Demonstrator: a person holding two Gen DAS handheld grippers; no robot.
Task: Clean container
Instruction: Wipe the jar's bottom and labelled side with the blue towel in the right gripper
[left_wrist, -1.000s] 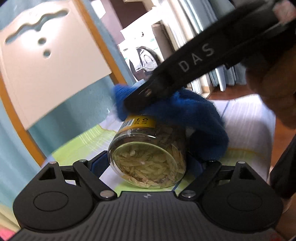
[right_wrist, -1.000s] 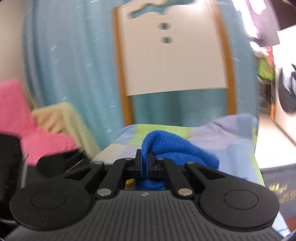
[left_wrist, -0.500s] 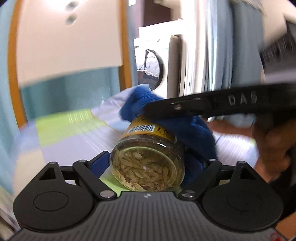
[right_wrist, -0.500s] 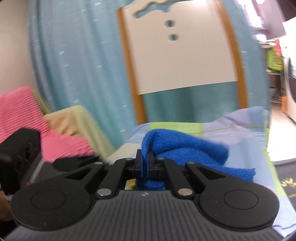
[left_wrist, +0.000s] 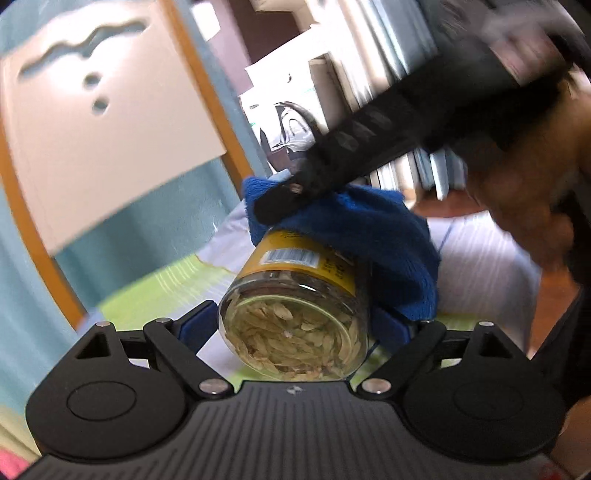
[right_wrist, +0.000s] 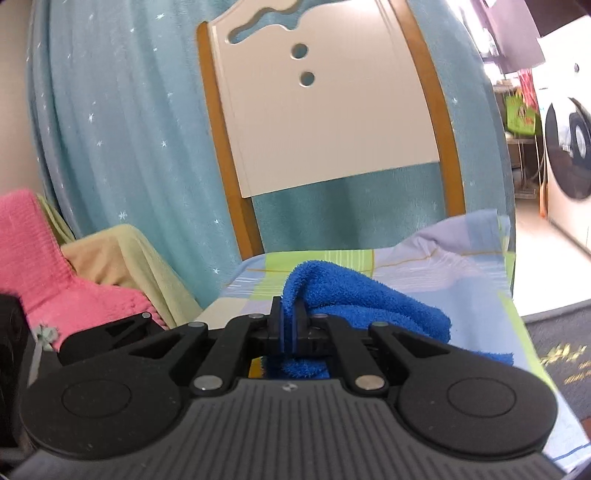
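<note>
Swinging back from half a second ago, the left wrist view has tilted so the white chair back (left_wrist: 107, 122) again fills the space up and left of the fingers, and the right gripper (right_wrist: 290, 328) has slid its cloth over the jar's far end.

Between the left gripper's (left_wrist: 295, 328) blue-padded fingers (left_wrist: 194, 326) sits the clear jar (left_wrist: 295, 317), lying on its side with its base toward the camera; the pads press its sides, so the jar is clamped. Pale seed-like contents fill it, and a yellow label (left_wrist: 295, 258) with a barcode wraps the wall just beyond the fingers. Past the label, the blue cloth (left_wrist: 369, 236) drapes over the jar's top and down its right flank, pressed there by the right gripper.

From the right wrist, the fingers are pinched tight on a fold of that cloth, a sliver of yellow label showing just beneath them. Beyond lies the striped bedsheet (right_wrist: 424, 266), with a pink towel (right_wrist: 40, 258) far to the left.

Wiping looks mid-course: the upper wall and far end are being rubbed, while the near base and underside appear untouched. Whether the jar is clean already is not visible.
</note>
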